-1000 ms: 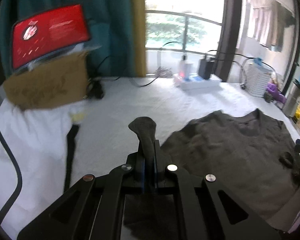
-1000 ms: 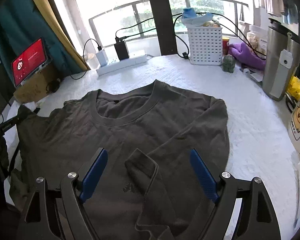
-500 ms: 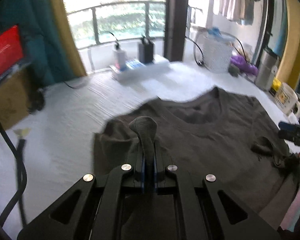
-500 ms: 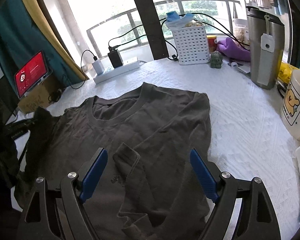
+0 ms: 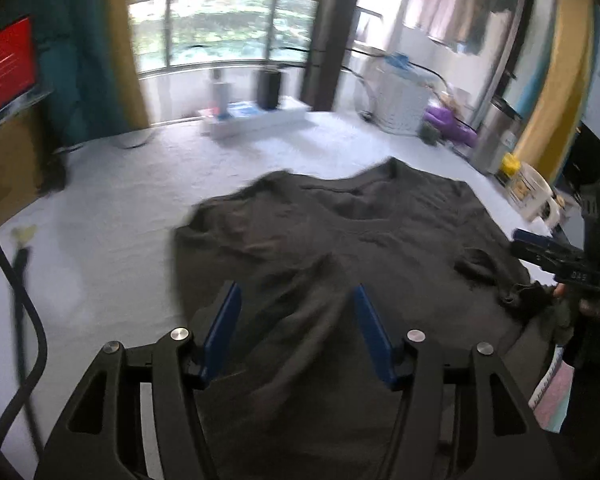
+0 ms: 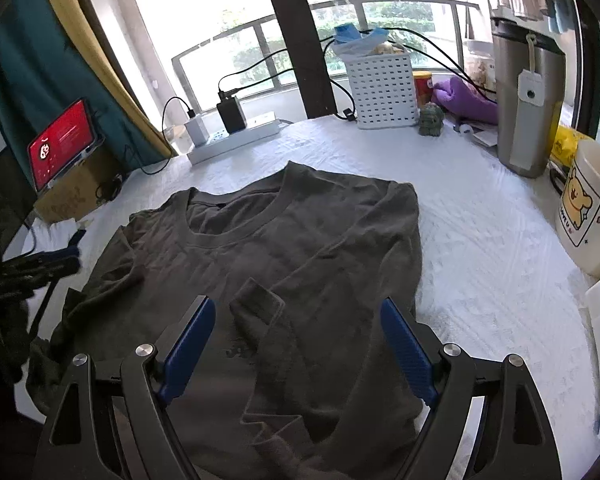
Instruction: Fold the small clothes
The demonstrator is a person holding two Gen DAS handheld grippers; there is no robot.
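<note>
A dark grey long-sleeved shirt lies flat on the white-covered table, collar towards the window. My left gripper hovers over the shirt's left side with its jaws opening. The left sleeve lies loose on the shirt between the blue pads, and neither pad touches it. My right gripper stands open above the shirt's front. The folded-in right sleeve cuff rests between its fingers, untouched. Each gripper shows at the edge of the other's view: right gripper, left gripper.
At the back stand a power strip with chargers, a white basket and a steel tumbler. A bear mug sits at the right edge. A red-screen tablet rests on a cardboard box at left, near a black cable.
My left gripper swung right over the shirt with the sleeve pinched in it, then its jaws parted and the sleeve dropped onto the shirt. The right gripper stayed open and nearly still.
</note>
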